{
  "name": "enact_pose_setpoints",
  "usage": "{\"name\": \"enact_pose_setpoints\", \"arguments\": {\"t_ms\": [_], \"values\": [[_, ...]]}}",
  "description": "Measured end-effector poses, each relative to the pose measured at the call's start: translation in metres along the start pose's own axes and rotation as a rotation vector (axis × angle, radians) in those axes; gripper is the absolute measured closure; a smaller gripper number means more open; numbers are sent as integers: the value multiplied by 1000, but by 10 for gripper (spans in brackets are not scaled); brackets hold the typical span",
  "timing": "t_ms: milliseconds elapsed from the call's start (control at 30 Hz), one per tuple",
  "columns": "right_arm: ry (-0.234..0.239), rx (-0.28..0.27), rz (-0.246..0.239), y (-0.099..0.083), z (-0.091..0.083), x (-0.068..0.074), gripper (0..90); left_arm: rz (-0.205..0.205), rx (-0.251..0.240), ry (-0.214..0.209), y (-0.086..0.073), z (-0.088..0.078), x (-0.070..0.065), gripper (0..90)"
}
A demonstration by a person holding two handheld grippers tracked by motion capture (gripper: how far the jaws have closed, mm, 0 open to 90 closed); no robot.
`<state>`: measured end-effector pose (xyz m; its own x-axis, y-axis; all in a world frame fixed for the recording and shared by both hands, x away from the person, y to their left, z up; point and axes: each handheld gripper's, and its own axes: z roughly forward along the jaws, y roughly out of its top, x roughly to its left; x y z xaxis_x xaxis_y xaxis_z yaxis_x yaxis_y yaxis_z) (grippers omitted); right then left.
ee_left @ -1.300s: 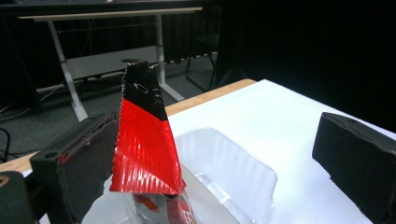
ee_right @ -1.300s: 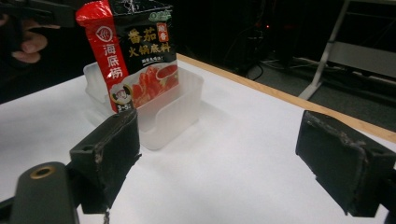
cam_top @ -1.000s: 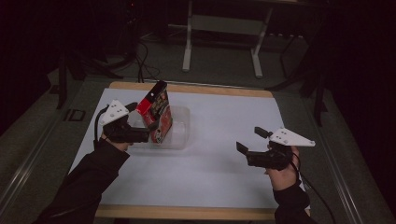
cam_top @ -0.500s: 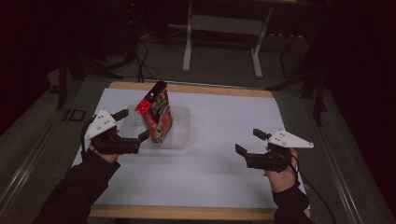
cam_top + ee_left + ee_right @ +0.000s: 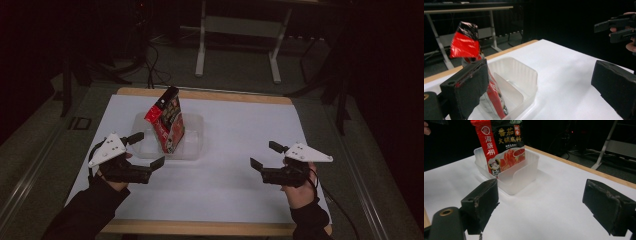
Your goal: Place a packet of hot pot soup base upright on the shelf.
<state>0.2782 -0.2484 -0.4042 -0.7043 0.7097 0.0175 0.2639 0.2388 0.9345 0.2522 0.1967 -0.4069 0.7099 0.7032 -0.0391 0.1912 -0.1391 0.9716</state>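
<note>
In the high view a red and black sauce packet (image 5: 167, 125) stands tilted in a clear plastic tray (image 5: 192, 150) left of centre of the frame, its top leaning toward the upper right and its lower end resting inside the tray on the tray's left side. The tray sits on a white table top (image 5: 240, 125) with a wooden edge. The left gripper (image 5: 146, 149) lies in the lower left of the frame, just beside the tray's near left corner; its jaws stand wide apart and hold nothing, one jaw near the tray's left wall, the other near the tray's front wall. In the left gripper view the packet (image 5: 465, 42) rises in the upper left of the frame behind the left jaw, not touching it as far as can be seen, and the tray (image 5: 516, 75) shows an inner divider. The right gripper (image 5: 265, 156) is in the lower right of the high view, well apart from the tray, jaws spread and empty. In the right gripper view the packet (image 5: 501, 145) stands in the upper left of the frame, printed face toward the camera, inside the tray (image 5: 524, 175).
</note>
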Motion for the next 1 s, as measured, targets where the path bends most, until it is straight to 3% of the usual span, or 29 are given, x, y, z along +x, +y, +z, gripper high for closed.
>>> {"name": "enact_pose_setpoints", "arguments": {"t_ms": [500, 1000], "values": [[25, 14, -3, -18, 0, 4, 137, 7, 66, -76, -26, 6, -14, 16], [31, 33, -19, -29, 2, 10, 132, 5, 135, -96, -59, 9, -17, 16]]}}
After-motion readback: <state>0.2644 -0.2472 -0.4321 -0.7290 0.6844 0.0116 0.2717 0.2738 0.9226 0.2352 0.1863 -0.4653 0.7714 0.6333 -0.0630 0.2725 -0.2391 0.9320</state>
